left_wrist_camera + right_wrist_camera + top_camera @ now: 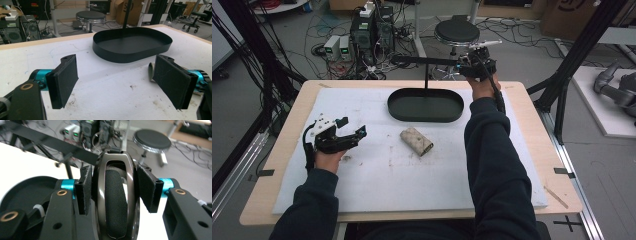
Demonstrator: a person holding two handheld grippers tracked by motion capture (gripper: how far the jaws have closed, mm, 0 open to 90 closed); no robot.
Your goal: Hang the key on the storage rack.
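A black stand has an oval tray base, an upright post and a horizontal bar. My right gripper is raised at the bar's right end, beyond the table's far edge. In the right gripper view that gripper is shut on a glossy dark-brown oval headphone earcup with a black leather pad. A beige rolled cloth lies mid-table in front of the tray. My left gripper rests low at the table's left, open and holding nothing. In its own view my left gripper points toward the tray.
A white mat covers the wooden table. Behind the table stand a round black stool, computer boxes and tangled cables. Black frame posts rise at the right. The person's dark sleeves reach in from the bottom.
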